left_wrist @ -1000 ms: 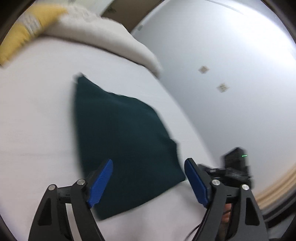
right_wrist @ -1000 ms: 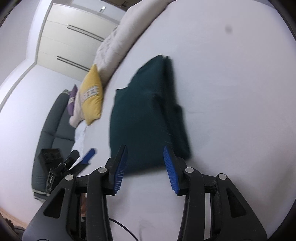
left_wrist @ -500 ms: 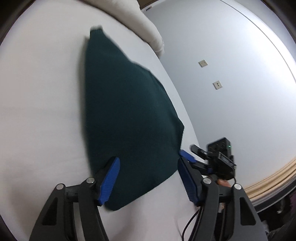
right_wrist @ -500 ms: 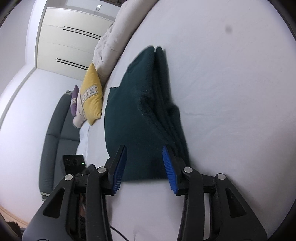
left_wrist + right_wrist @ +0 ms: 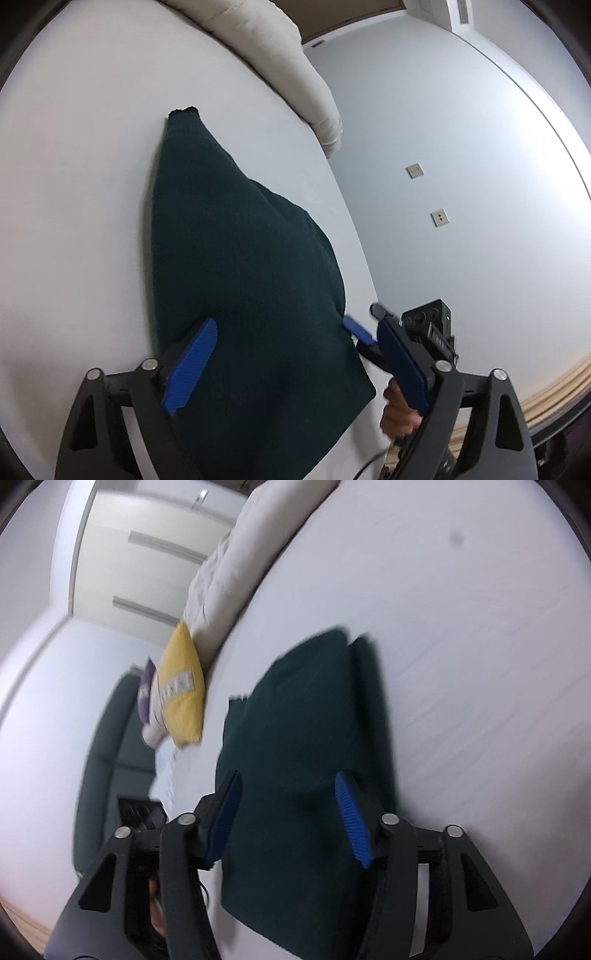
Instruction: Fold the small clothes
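A dark green knitted garment [image 5: 243,266] lies folded on the white bed sheet [image 5: 74,206]. My left gripper [image 5: 291,354] is open, its blue pads straddling the garment's near end from above. In the right wrist view the same garment [image 5: 306,738] runs between the pads of my right gripper [image 5: 288,812], which is open around its near edge. The right gripper's blue fingertip [image 5: 356,328] shows at the garment's right edge in the left wrist view. Whether the pads touch the cloth is unclear.
A cream duvet [image 5: 280,62] lies along the far side of the bed. A yellow cushion [image 5: 181,686] and a purple one [image 5: 146,686] sit at the bed's edge by a dark grey sofa [image 5: 107,753]. A pale wall [image 5: 461,184] lies beyond the bed's right edge.
Both grippers have moved forward and down over the garment, which now fills the space between their pads. The left jaws have narrowed a little; the right jaws have widened.
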Demonstrator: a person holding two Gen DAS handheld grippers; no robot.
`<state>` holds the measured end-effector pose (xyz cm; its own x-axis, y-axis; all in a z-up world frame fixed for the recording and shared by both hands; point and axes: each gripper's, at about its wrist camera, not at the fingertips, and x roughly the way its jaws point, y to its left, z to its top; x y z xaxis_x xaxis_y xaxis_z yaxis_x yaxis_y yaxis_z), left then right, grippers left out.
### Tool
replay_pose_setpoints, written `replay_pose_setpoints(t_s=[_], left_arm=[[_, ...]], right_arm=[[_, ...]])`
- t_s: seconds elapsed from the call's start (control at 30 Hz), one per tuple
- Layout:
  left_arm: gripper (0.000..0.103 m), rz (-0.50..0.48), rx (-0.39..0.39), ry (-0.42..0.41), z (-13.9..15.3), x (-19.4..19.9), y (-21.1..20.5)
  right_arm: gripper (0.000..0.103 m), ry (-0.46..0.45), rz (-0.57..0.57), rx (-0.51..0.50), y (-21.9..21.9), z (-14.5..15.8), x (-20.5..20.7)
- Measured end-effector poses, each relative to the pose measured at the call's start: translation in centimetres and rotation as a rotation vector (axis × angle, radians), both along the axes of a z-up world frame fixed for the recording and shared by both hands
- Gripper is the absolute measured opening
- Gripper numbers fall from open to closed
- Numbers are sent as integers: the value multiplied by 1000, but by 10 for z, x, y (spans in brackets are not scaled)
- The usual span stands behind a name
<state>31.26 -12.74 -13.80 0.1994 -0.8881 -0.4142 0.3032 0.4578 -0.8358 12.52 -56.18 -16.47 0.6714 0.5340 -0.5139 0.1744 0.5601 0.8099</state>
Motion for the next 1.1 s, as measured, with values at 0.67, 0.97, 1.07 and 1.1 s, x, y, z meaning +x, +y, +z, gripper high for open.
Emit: replay_pose_setpoints(t_s=[0.67,0.97,1.07,1.1], left_arm=[[90,86,194,55,-15,-6,-5],[40,92,337,19,6,-15,-12],[37,81,378,-28,27,-31,-6],[37,83,390,-44,36,-39,0]], right_arm=[[44,190,101,-209,26,-10,50],[22,179,115,-461,66,28,44],[21,131,114,-508,92,59,30],[21,117,119,-521,102,70,27]])
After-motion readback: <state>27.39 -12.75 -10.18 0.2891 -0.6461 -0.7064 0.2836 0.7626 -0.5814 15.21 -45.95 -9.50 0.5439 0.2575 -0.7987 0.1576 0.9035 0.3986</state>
